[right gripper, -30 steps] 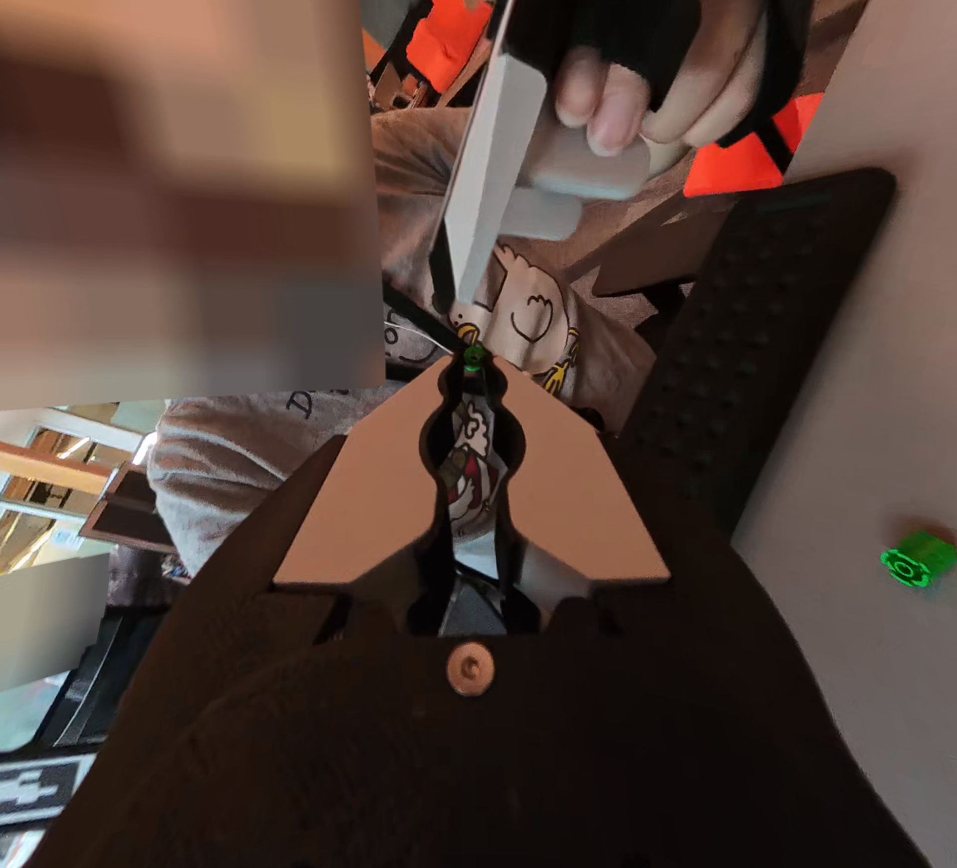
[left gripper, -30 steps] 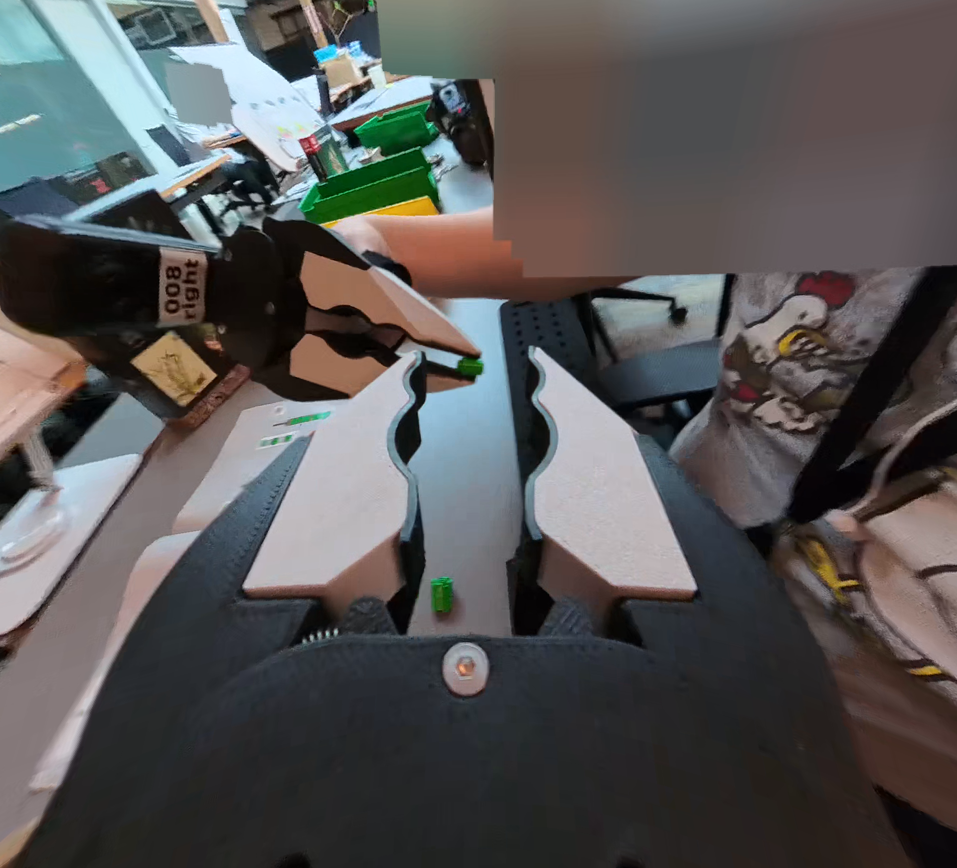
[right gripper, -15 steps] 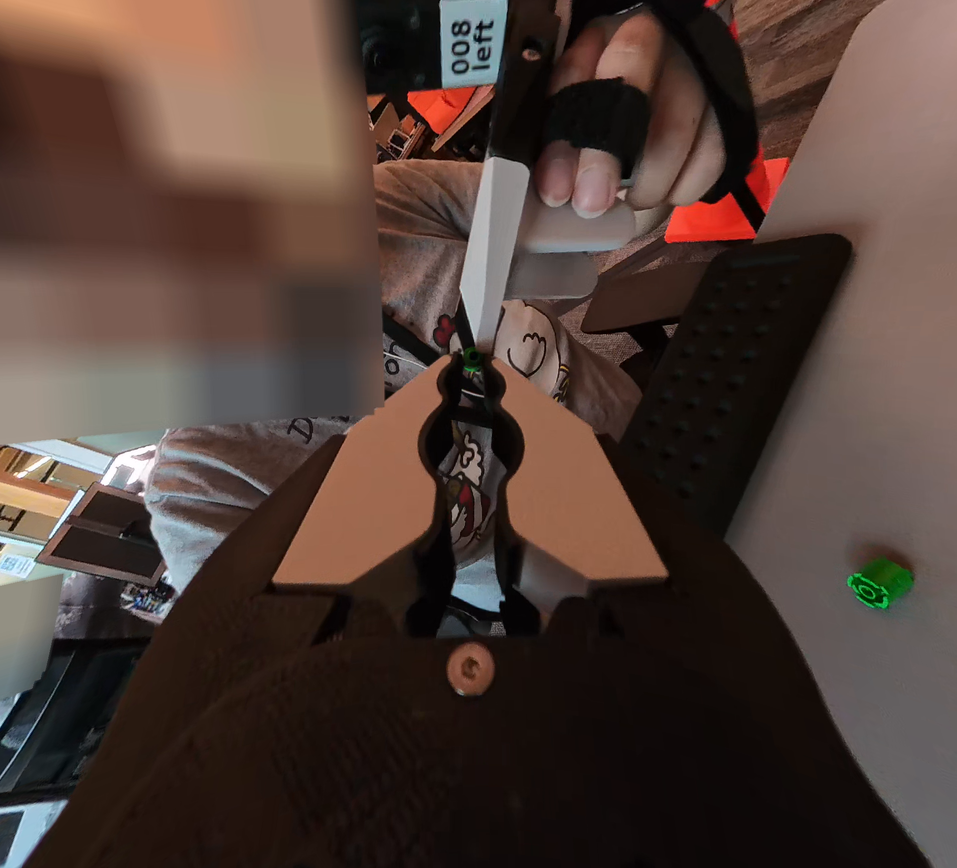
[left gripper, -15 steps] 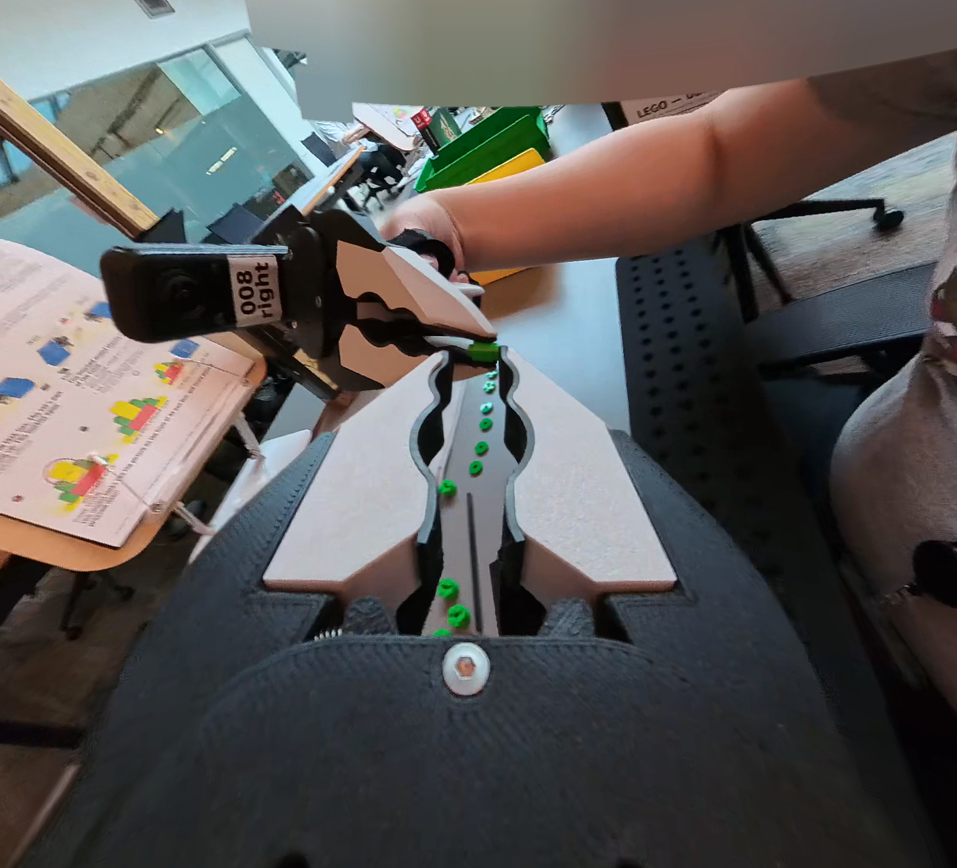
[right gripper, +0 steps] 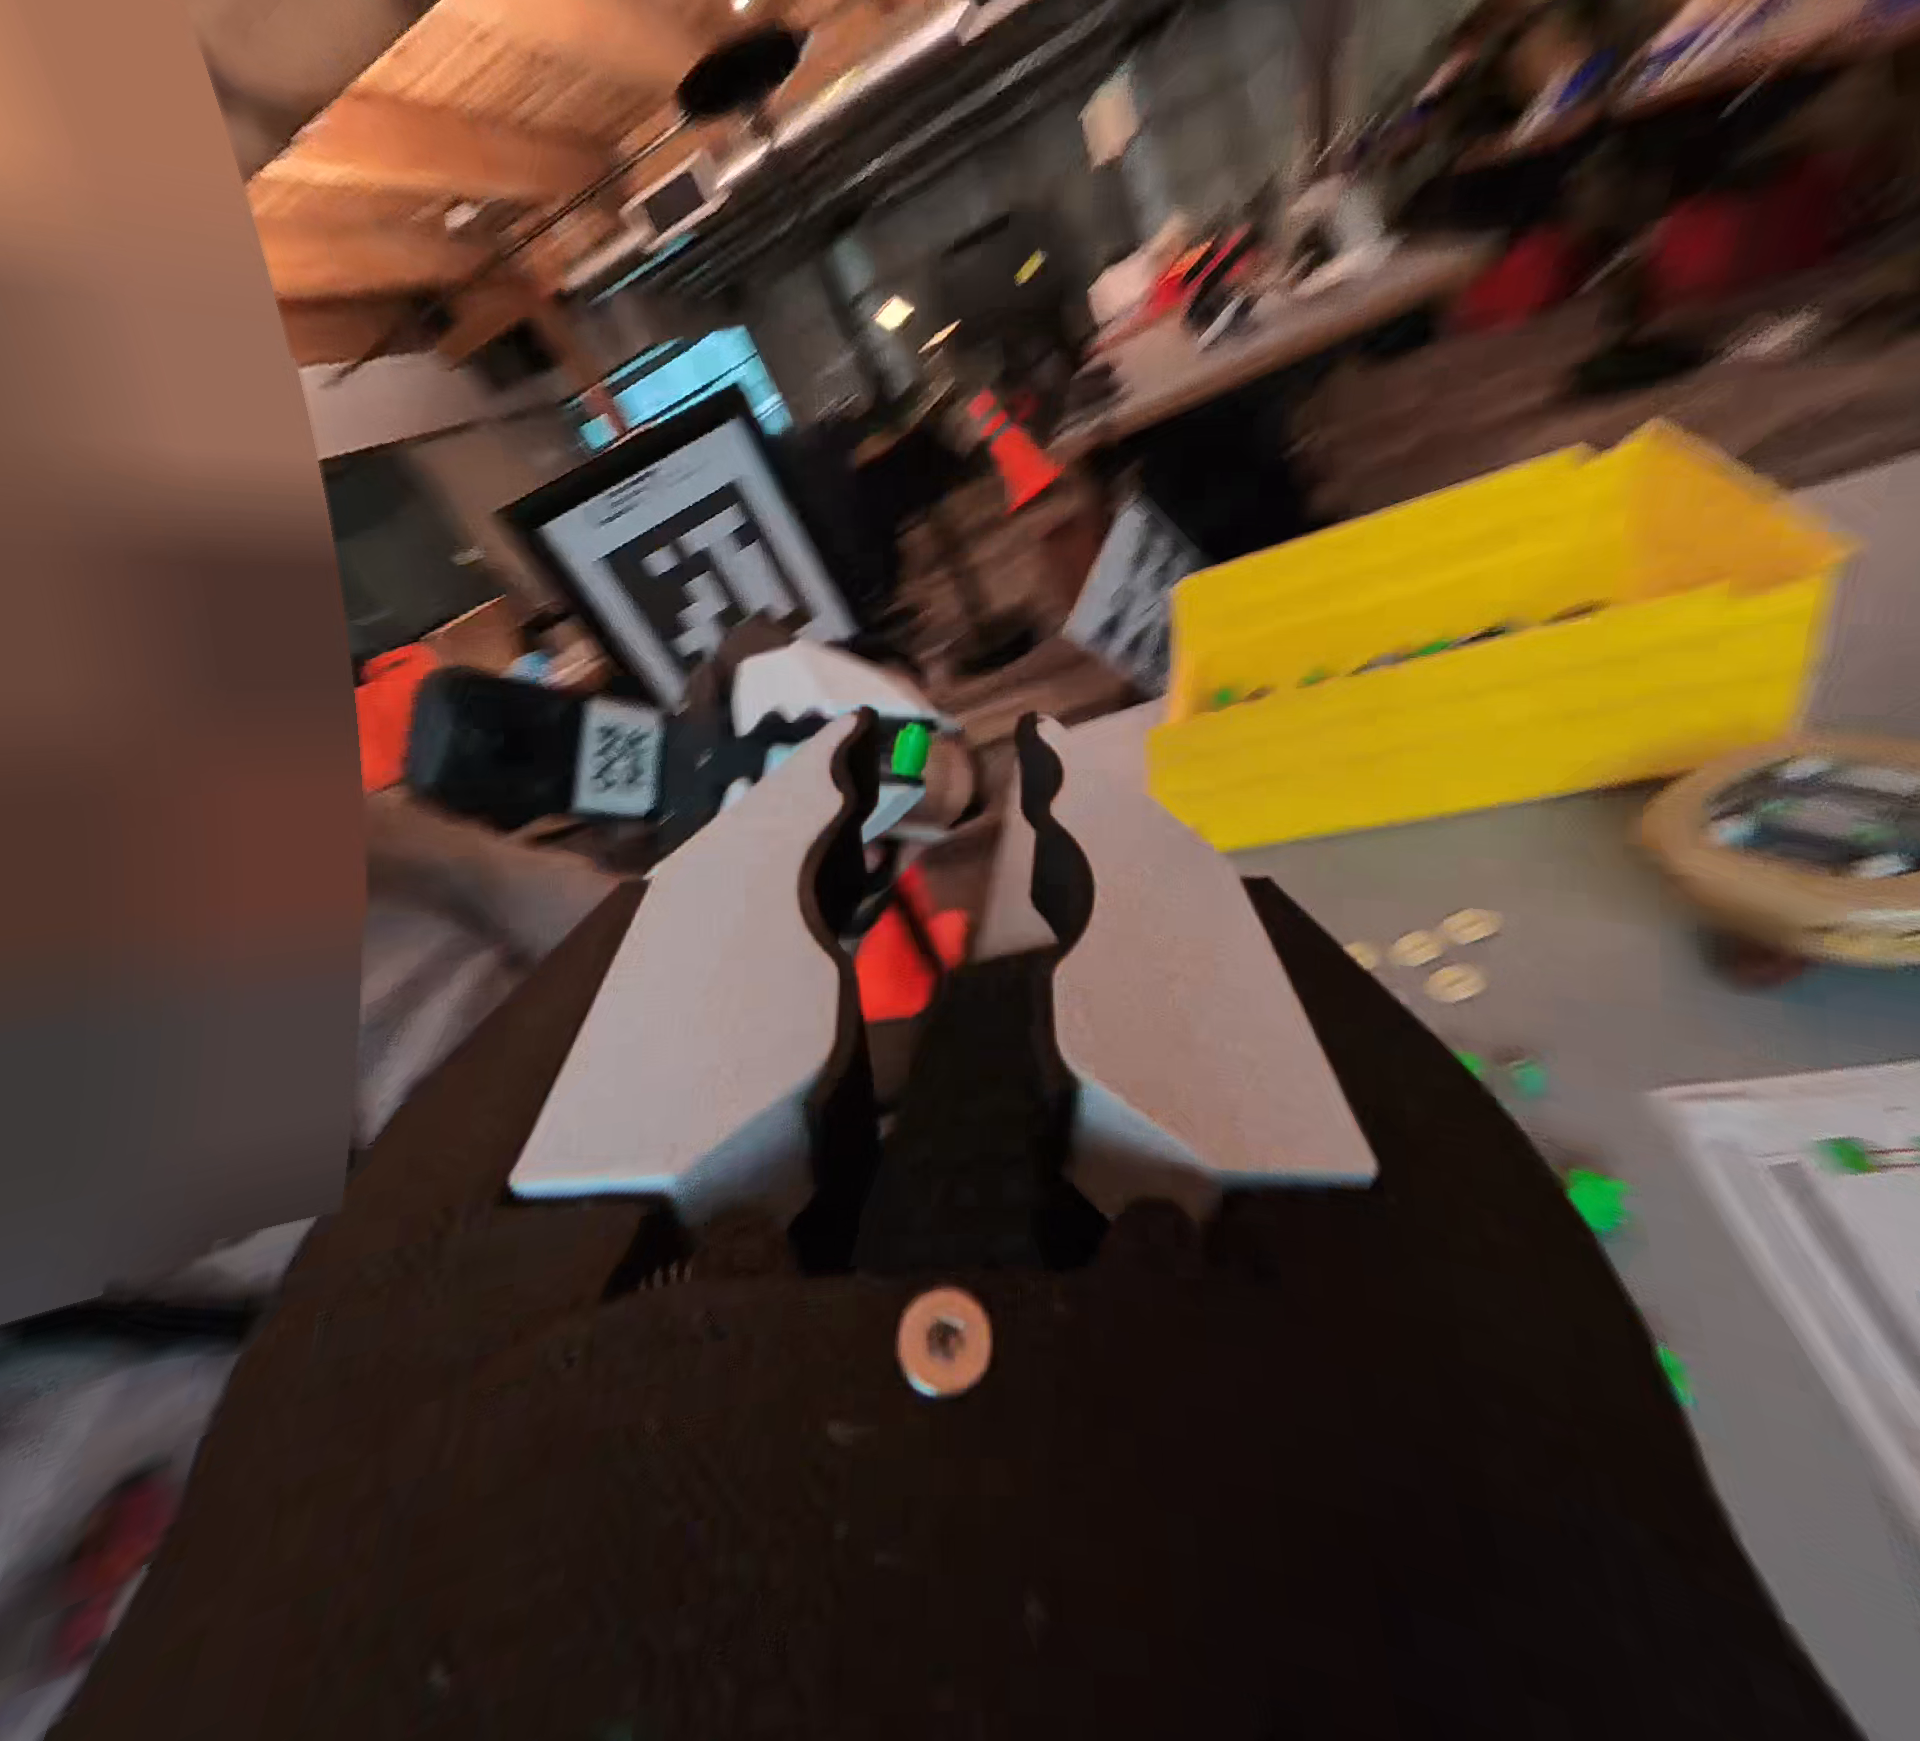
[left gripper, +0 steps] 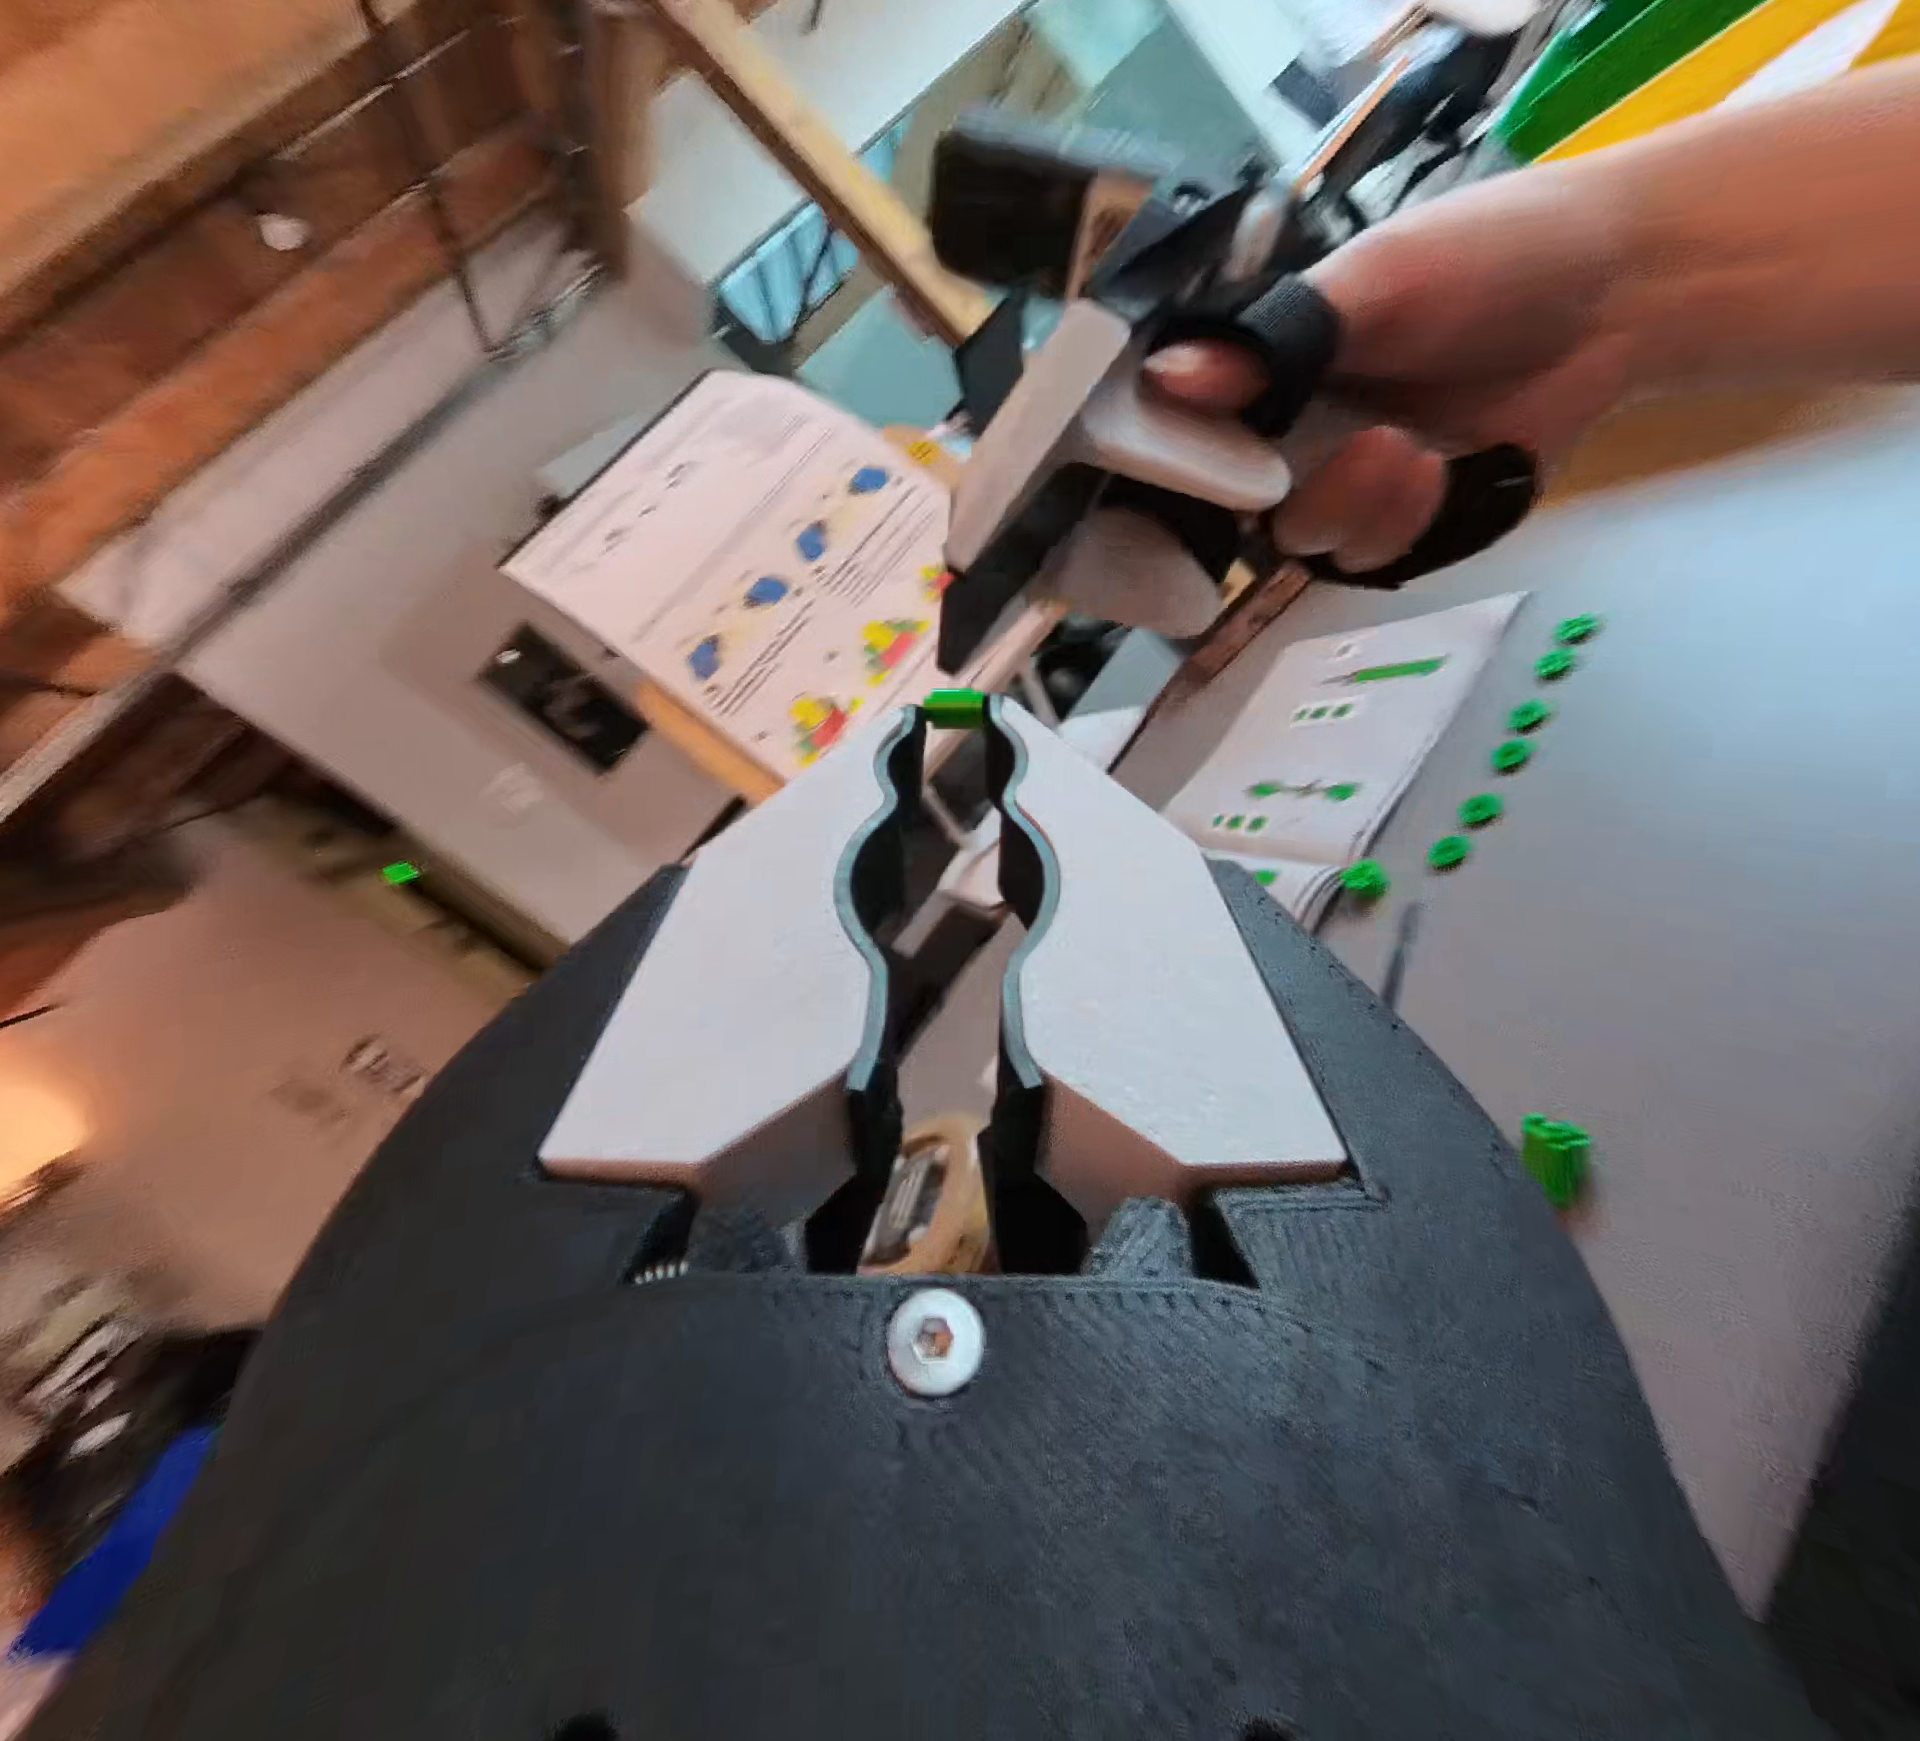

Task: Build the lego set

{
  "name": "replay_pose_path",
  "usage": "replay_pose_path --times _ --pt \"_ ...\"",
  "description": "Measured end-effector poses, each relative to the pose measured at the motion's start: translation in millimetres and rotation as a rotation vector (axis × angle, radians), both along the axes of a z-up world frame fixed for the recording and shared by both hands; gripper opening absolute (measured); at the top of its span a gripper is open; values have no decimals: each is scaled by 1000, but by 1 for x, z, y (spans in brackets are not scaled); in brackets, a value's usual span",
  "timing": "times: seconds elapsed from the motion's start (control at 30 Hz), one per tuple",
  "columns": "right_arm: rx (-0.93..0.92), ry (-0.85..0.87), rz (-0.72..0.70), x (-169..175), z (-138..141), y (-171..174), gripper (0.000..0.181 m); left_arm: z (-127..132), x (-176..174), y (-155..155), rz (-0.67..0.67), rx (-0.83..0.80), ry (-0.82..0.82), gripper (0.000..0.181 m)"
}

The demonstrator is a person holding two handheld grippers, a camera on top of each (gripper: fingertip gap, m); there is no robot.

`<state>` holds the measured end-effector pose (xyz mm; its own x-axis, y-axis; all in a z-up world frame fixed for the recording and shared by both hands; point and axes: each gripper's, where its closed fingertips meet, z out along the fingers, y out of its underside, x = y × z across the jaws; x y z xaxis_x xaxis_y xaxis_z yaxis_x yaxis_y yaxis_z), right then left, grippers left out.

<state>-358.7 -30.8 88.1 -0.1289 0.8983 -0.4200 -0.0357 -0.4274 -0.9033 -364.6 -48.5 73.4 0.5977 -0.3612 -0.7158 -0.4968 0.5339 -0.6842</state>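
Since half a second ago the right gripper (right gripper: 940, 735) has let go and parted, while the left gripper (left gripper: 956, 709) pinches the small green piece (left gripper: 956, 710) at its fingertips. Only the left wrist view shows loose green studs (left gripper: 1512, 756) on the grey table (left gripper: 1714, 860) right of its fingers; only the right wrist view shows the yellow bin (right gripper: 1475, 652) beyond its right finger.

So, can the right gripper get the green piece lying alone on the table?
Probably yes: the right gripper is open and empty, and the green piece lies alone on bare table, with nothing over it.
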Motion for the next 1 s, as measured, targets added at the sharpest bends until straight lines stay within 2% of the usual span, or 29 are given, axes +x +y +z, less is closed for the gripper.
replay_pose_path --times 0.03,0.17,0.3,0.37,0.5,0.67,0.77,0.9,1.0 --pt "51 26 -77 -1 -1 1 24 -3 -2 2 40 13 -2 8" --pt "109 -29 -131 -14 -18 -11 23 -12 -1 6 112 36 17 9" --pt "63 -92 -43 -23 -29 -23 17 -15 4 5 125 68 53 9" --pt "54 -92 -42 -22 -31 -22 12 -16 5 4 123 58 53 9" --pt "13 -100 -2 -20 -34 -25 12 -19 8 3 119 60 63 9" --pt "23 -142 -23 -16 -34 -22 15 -18 9 4 140 91 81 9" --pt "66 -158 -44 -14 -33 -20 6 -17 10 5 144 92 86 8" --pt "228 -230 -119 -9 -32 -13 5 -22 11 5 122 27 87 13" --pt "564 -295 -180 0 -23 -14 6 -24 11 -6 -47 -221 -62 38"
